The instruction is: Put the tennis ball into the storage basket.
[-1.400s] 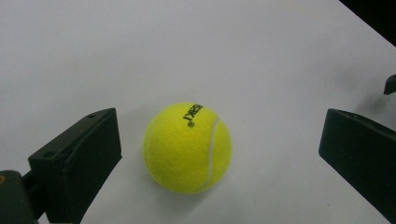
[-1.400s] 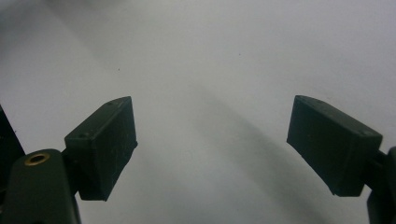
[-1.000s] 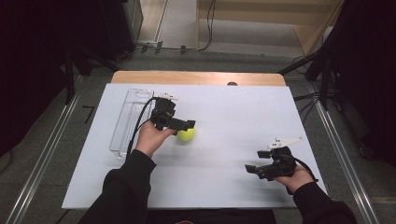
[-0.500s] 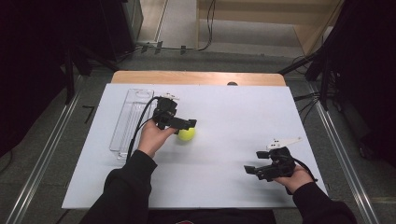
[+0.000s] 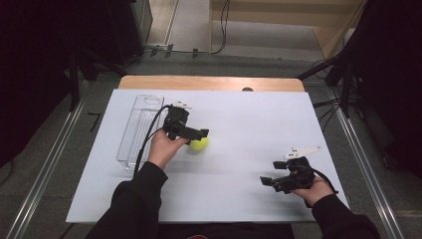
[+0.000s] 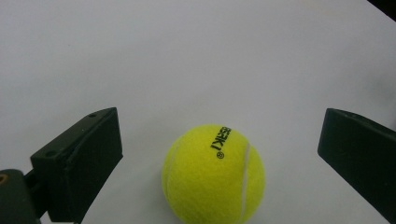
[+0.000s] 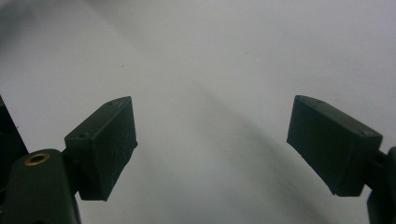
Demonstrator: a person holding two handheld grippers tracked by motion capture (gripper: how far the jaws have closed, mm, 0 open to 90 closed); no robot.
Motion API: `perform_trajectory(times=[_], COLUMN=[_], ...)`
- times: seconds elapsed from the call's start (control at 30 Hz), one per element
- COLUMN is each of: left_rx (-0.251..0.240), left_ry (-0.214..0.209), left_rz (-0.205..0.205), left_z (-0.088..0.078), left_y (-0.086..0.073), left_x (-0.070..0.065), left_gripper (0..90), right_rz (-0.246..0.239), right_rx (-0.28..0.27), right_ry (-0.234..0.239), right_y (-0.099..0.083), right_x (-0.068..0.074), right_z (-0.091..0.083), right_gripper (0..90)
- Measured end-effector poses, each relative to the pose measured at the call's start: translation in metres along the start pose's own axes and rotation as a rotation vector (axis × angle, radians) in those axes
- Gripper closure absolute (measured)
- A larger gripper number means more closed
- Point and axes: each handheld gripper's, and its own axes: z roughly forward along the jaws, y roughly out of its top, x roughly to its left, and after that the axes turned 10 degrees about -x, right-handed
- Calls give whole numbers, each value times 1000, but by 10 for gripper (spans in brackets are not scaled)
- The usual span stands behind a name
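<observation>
- On the white table sheet (image 5: 239,124), left of centre, a yellow tennis ball (image 5: 199,144) is seen lying, with a clear plastic tray (image 5: 134,134) further to the left.
- Compared with the pictures from one second and half a second earlier, almost nothing is found to have shifted: the ball has kept its place, and the left gripper (image 5: 199,134) is held at the same spot just over it.
- Seen from the left gripper view, the tennis ball (image 6: 214,174) is framed between the two black jaws, which are spread wide with clear gaps on both sides; no contact is made.
- At the near right of the table, the right gripper (image 5: 268,181) is rested low, well apart from the ball; a very slight drift toward the near edge may be read, though this cannot be told with certainty.
- From the right gripper view, its jaws are shown parted, with bare sheet between them and nothing held.
- From this stillness, a pause of alignment before grasping is judged: the ball is centred and closing of the left jaws is what remains.
</observation>
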Motion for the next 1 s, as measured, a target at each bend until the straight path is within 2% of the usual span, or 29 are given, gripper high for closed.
perform_trajectory(times=[0.7, 1.0], left_rx=[23, 32], left_ry=[-9, -18], left_rz=[-13, 0], left_z=[15, 20], left_y=[-16, -21], left_x=[-1, -2], left_gripper=[1, 1], right_rz=[-5, -8], right_rx=[7, 8], right_ry=[-5, -3], right_y=[0, -1], right_x=[0, 1], right_z=[1, 1], right_gripper=[137, 137])
